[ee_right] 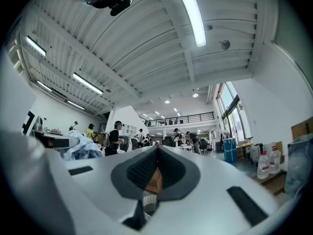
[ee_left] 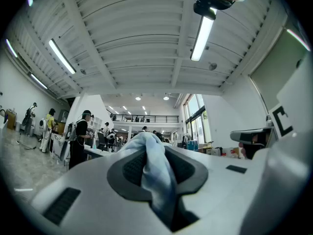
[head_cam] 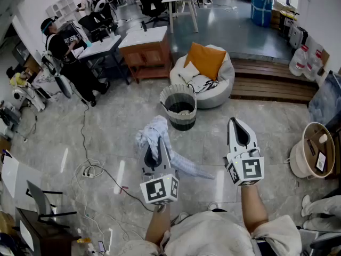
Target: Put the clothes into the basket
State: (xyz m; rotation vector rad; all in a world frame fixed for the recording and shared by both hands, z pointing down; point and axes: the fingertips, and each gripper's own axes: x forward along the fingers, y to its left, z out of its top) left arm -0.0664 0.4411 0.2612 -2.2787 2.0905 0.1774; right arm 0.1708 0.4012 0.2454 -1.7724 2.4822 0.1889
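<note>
Head view only shows basket (head_cam: 166,96); L gripper (head_cam: 155,144) pinches cloth (head_cam: 151,128), R gripper (head_cam: 235,121) closed, empty.

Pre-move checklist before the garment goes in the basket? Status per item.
1. Left tongs gripping the light-blue garment: ok, cloth is pinched between the jaws.
2. Garment over the basket: not ok, it hangs short of the rim, on the person's side.
3. Basket upright, mouth open: ok.
4. Garment's trailing end off the floor: cannot tell.
5. Right tongs empty and out of the way: ok, shut on nothing, off to the side.
</note>
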